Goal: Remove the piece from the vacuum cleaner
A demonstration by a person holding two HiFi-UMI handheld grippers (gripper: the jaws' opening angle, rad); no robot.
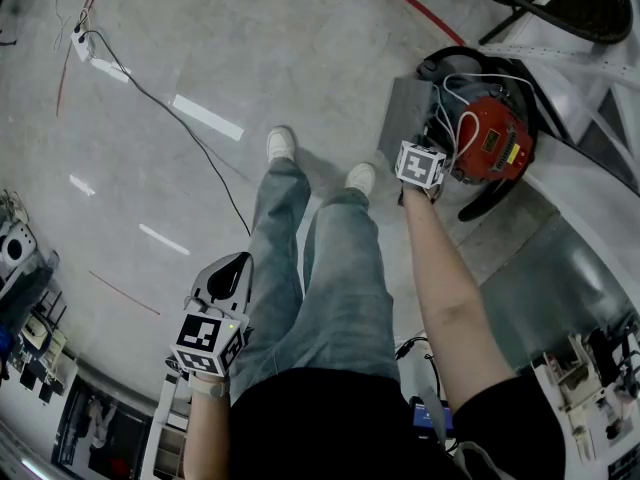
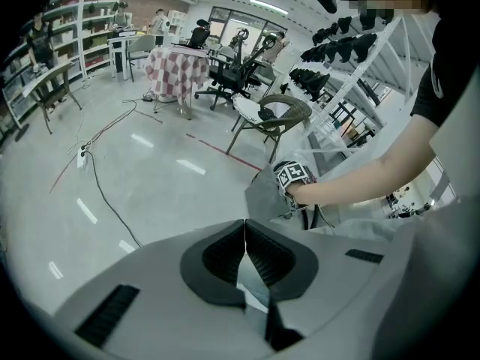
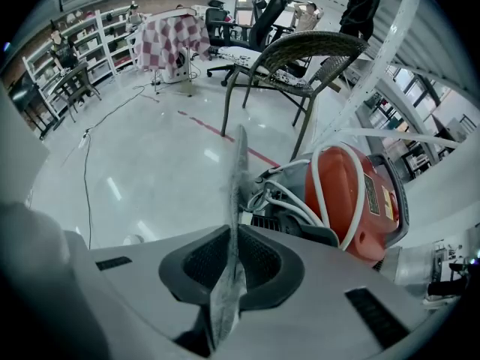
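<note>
Indoors, glossy grey floor, cable trailing, left claw pressed together, right claw pinching grey sheet beside red vacuum.

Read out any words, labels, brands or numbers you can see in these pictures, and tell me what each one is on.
No text can be read in any view.
Dark label on the red vacuum cleaner: print too small and blurred to read.
Yellow label beside it: too blurred to read.
Marker cubes: black-and-white square patterns only, no letters or numbers.
</note>
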